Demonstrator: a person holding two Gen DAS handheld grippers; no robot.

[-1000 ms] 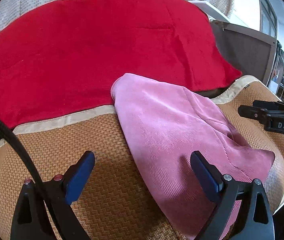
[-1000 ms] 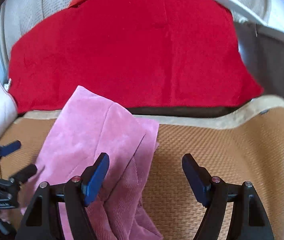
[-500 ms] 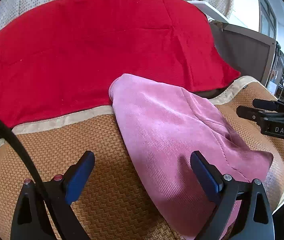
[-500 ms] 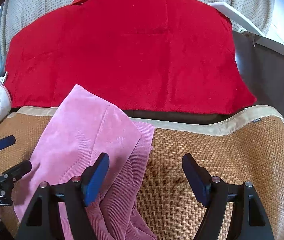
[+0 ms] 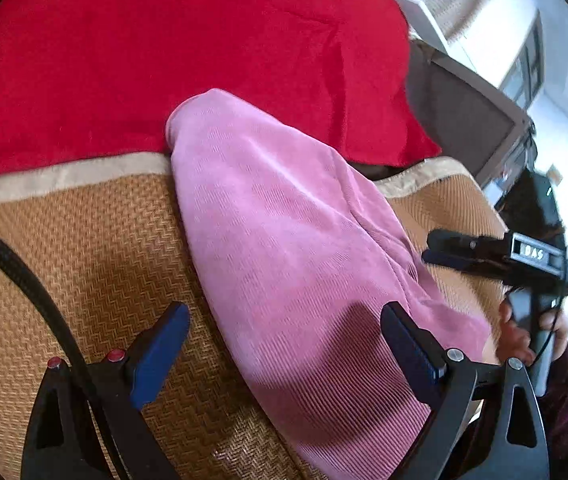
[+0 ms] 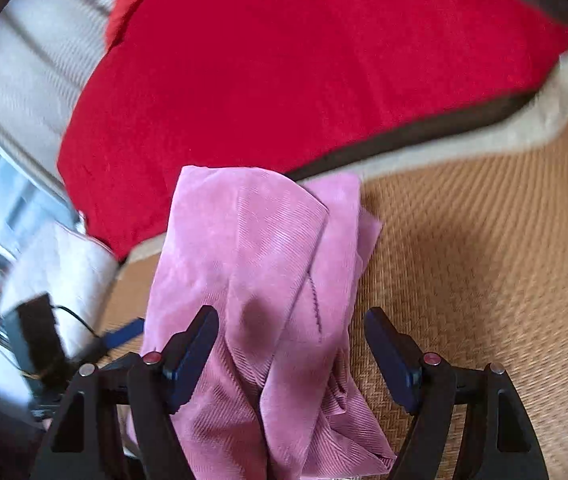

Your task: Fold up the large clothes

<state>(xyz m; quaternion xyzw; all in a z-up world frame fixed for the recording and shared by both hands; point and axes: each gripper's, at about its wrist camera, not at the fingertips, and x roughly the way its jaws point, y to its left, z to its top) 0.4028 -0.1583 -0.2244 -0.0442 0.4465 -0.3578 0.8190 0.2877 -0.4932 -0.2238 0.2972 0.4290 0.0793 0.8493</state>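
A pink corduroy garment (image 5: 284, 256) lies folded in a long strip on the woven tan mat (image 5: 96, 264), its far end against the red blanket (image 5: 164, 48). My left gripper (image 5: 284, 344) is open and empty, with its jaws either side of the garment's near part. My right gripper (image 6: 291, 348) is open and empty above the garment (image 6: 260, 256), where the layers bunch up. The right gripper also shows in the left wrist view (image 5: 483, 248) at the garment's right edge. The left gripper is a blurred shape in the right wrist view (image 6: 120, 336).
The red blanket (image 6: 303, 60) covers the back of the surface. A beige border (image 5: 64, 176) edges the mat. A white quilted cushion (image 6: 60, 264) lies at the left. A dark panel (image 5: 463, 120) stands at the right.
The right gripper has swung left and now sits over the pink garment. The left view has tilted and moved closer to the garment. Both views are blurred with motion.
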